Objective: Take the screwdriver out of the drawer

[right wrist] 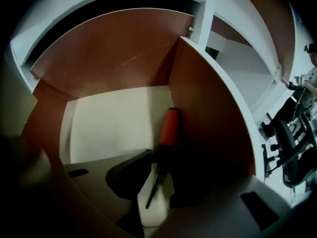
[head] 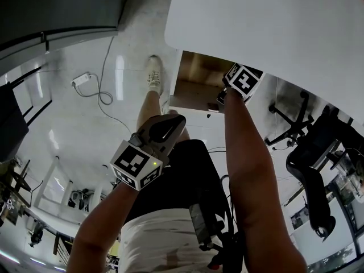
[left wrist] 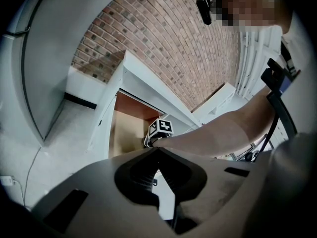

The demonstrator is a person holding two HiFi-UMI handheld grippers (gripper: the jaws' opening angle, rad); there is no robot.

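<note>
Because the screwdriver (right wrist: pixel 169 127) lies hard against the right wall of the open drawer (right wrist: pixel 208 108), the right hand-held gripper (right wrist: pixel 159 180) is pointed in along its length rather than across it. Jaws apart, one to each side of the shaft; not yet pinched on it, as far as the right gripper view shows. The grip looks aimed at the thin shaft, since the wall leaves little room beside the handle (my reading, not a certainty). Left hand-held gripper (head: pixel 170 128) idle at lower centre-left of the head view, above the person's leg, jaw tips together on nothing; one tool likely suffices. Drawer sits under the white surface (head: pixel 273 27), upper right of the head view.

Screwdriver: orange-red handle, rounded at its end, near frame centre; dark slim shaft running toward lower centre. Rests on the pale drawer floor, in the wall's shadow.
</note>
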